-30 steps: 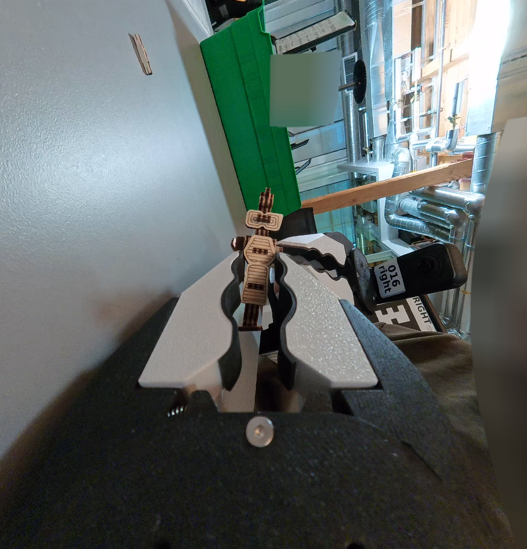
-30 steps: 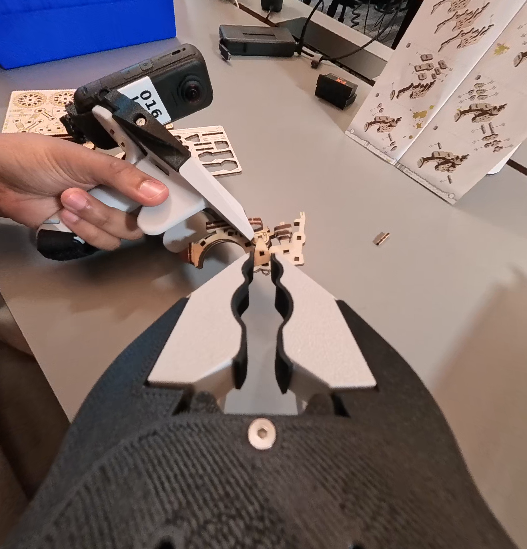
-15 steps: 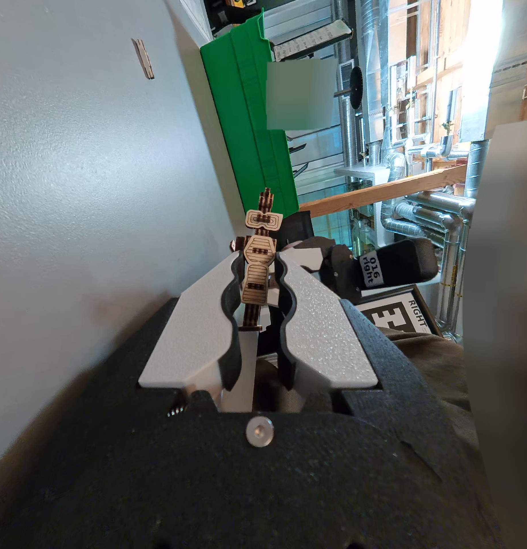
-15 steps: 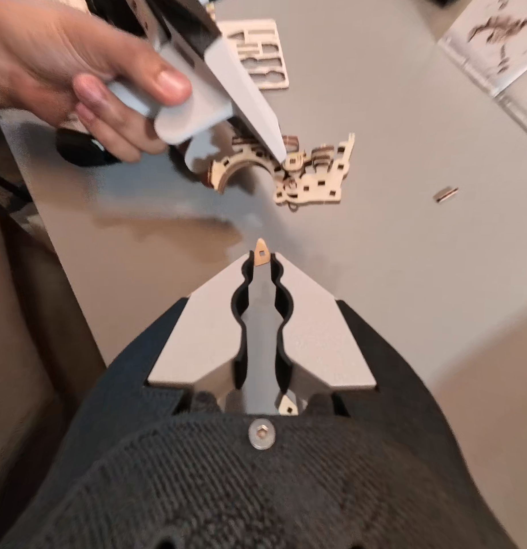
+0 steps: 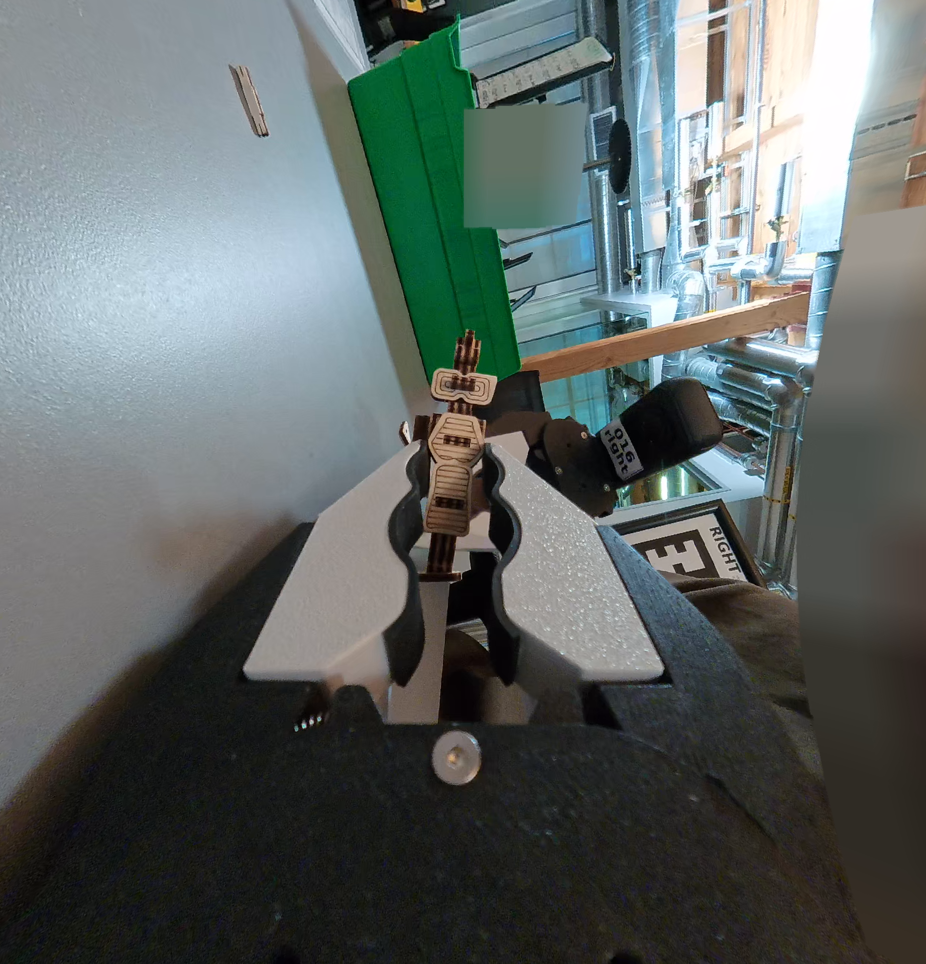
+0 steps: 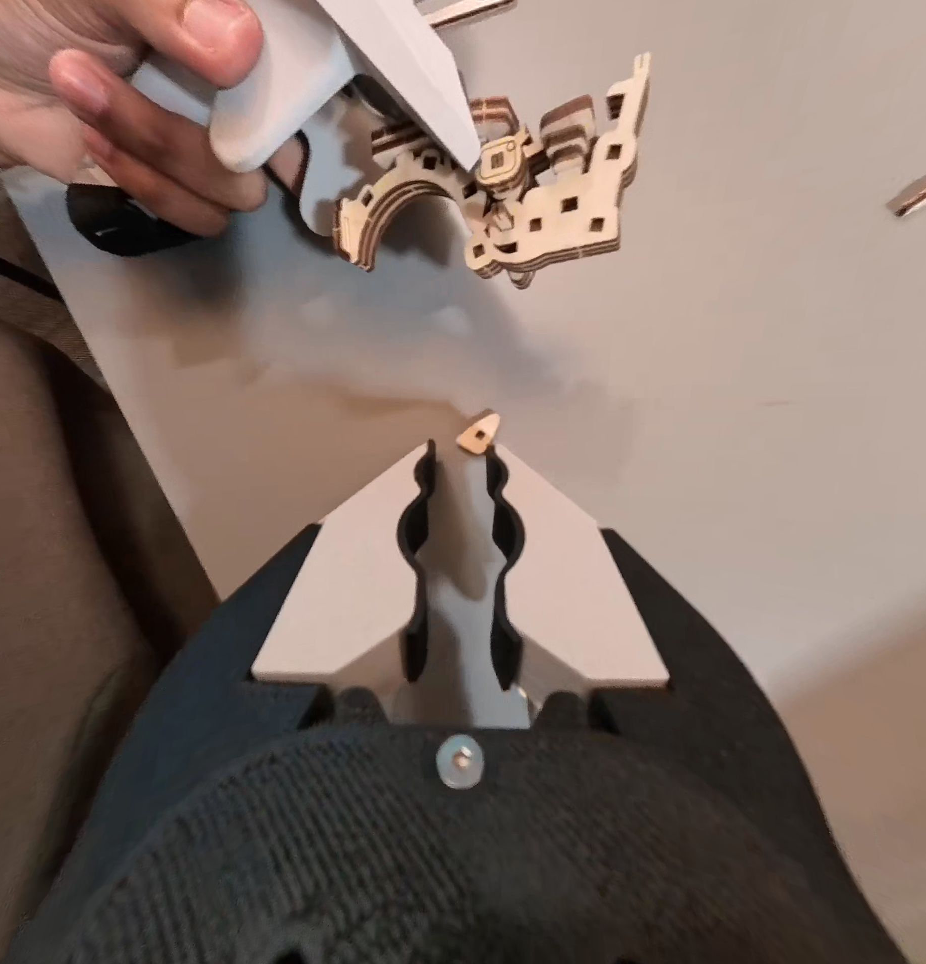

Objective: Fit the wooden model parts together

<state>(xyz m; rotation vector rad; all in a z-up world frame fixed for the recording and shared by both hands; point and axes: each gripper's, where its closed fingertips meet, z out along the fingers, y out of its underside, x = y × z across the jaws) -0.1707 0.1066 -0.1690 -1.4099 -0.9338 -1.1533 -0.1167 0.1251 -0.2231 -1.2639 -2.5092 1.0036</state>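
A: Left gripper [image 5: 453, 459] pinches the half-built wooden model [image 6: 502, 172], held above the table [image 6: 711, 365]. Right gripper [image 6: 458, 448]?

B: Jaws spread, holding nothing; small wedge piece [image 6: 479, 432] sits just beyond its tip. Step: fetching it. Next, probably close on it and line up its square hole.

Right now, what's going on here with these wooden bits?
A person is working with a claw in each hand. The left claw is clamped on a partly built wooden model, held above the grey table; the person's hand shows gripping it. The right claw is apart from the model with its jaws open. A small wooden piece sits just at its tip, not gripped and not yet fitted to the model.
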